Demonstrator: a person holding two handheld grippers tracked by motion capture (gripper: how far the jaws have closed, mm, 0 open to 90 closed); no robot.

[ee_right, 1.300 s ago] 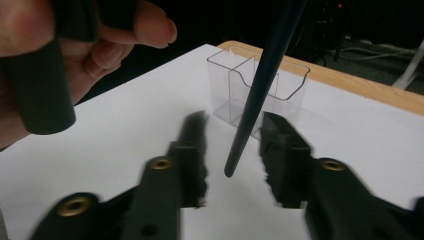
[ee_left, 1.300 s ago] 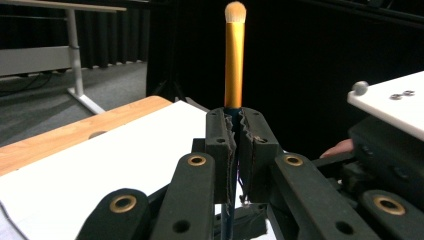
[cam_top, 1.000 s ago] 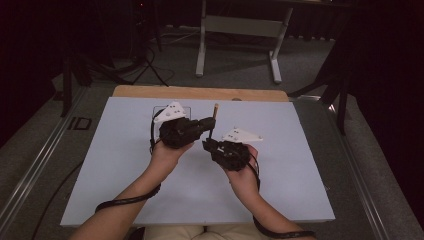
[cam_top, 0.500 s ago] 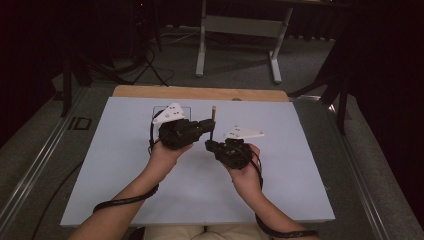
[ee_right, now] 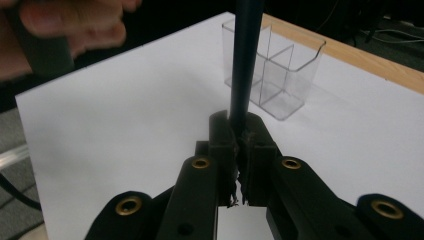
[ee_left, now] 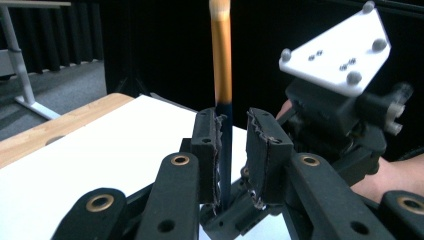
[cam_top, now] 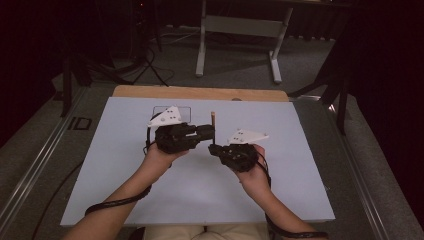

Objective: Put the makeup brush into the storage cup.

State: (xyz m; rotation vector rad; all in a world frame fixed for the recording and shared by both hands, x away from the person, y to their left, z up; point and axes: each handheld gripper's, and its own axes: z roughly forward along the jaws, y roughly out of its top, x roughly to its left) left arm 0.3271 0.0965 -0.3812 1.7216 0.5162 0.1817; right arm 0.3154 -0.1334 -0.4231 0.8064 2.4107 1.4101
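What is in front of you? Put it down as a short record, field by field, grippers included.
held thing: stick, upright, dark lower part, orange upper part
right gripper: shut on the stick's lower end
left gripper: jaws either side of the stick higher up, just been opening; gap at one pad
container: clear divided holder, standing on the table, apart from the stick
surface: white table
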